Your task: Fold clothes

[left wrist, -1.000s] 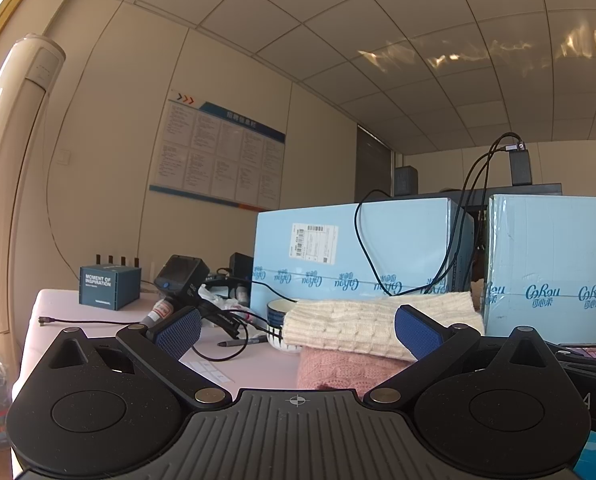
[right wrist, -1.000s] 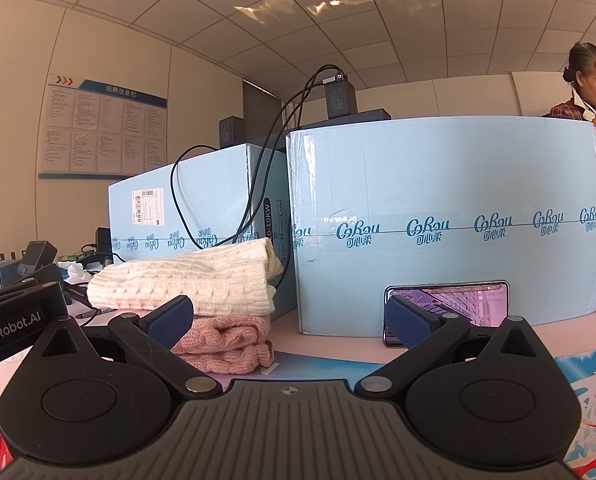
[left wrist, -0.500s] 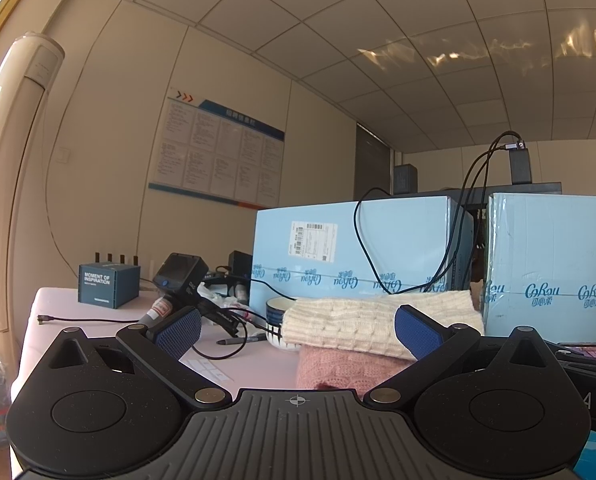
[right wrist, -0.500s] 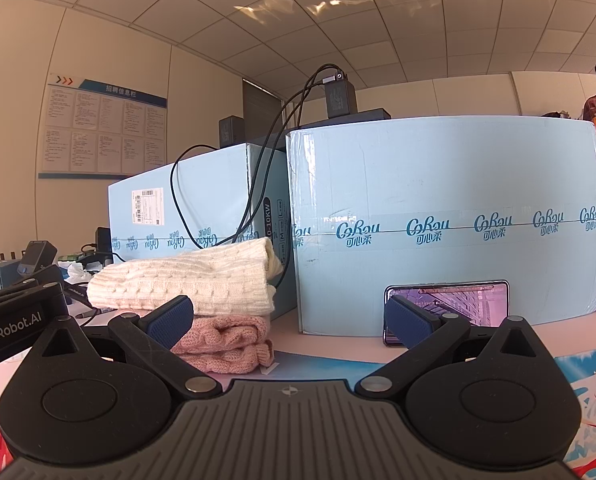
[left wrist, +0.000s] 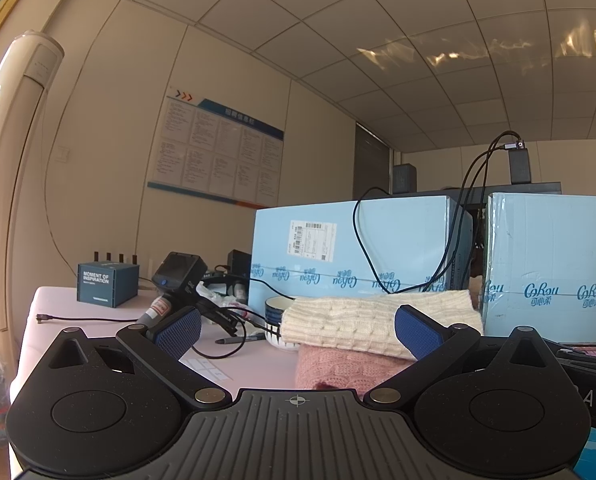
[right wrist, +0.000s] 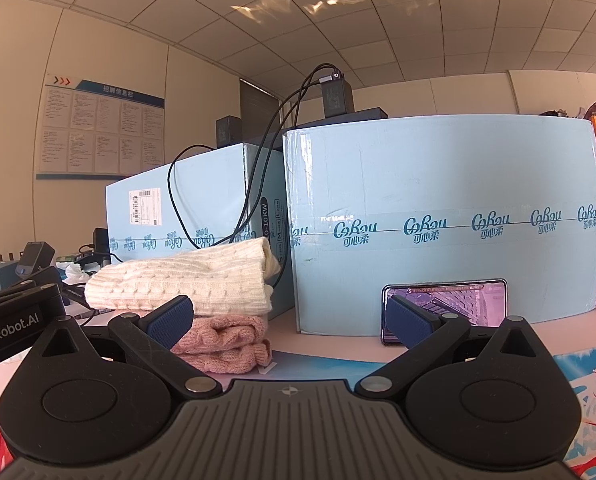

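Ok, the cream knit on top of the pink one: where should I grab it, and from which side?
Take the cream sweater by its rounded folded end at the right, which overhangs the pink sweater. Come from the front right with the open right gripper; the blue box crowds that end from behind.

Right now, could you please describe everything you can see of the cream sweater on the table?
The cream sweater is a thick cable-knit, folded into a neat flat bundle. It lies on top of the folded pink sweater, in front of the left light-blue box. Black cables hang behind it. Neither gripper touches it.
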Available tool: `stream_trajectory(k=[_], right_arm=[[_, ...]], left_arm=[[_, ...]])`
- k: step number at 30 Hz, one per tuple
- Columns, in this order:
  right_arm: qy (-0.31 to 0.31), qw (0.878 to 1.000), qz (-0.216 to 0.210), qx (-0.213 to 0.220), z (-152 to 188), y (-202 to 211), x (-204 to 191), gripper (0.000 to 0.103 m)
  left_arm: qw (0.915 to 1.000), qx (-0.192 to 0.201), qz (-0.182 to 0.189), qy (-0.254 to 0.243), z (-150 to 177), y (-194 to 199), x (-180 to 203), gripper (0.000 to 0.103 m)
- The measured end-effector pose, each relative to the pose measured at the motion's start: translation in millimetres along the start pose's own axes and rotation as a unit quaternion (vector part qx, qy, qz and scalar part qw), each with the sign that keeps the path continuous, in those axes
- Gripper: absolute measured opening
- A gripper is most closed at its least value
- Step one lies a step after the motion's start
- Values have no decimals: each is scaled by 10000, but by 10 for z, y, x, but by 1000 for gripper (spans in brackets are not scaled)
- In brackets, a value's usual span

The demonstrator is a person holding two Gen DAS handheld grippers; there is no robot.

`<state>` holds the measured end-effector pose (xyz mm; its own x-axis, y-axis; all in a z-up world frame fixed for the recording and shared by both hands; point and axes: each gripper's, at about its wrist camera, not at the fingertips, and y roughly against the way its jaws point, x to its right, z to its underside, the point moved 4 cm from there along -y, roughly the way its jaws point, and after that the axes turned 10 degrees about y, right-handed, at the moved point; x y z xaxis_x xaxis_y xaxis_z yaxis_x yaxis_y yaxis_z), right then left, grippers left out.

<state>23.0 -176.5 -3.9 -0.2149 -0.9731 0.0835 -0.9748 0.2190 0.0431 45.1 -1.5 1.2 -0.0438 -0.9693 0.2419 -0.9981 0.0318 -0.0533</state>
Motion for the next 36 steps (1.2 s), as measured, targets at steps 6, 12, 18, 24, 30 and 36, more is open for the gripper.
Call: stream_trajectory(k=[6, 12, 18, 24, 30, 36], right_arm=[[-17, 9999, 104, 9, 1, 23, 15, 103], [18, 9997, 237, 79, -7, 75, 24, 103], [63, 9984, 550, 113, -15, 127, 43, 103], [98, 9959, 885, 157, -73, 291, 77, 103], [-55, 9931, 1172, -36, -105, 510, 151, 103], [-265, 9925, 1194, -38, -155, 763, 228, 103]], left_arm=[[9999, 8, 131, 14, 1, 10, 23, 103], [9999, -3, 65, 90, -9, -1, -10, 103], [9998, -71, 32, 207, -12, -27, -51, 103], [9993, 17, 60, 380, -29, 2, -97, 103], [9968, -189, 308, 706, -30, -20, -176, 103], [9938, -76, 731, 833, -96, 84, -157, 103]])
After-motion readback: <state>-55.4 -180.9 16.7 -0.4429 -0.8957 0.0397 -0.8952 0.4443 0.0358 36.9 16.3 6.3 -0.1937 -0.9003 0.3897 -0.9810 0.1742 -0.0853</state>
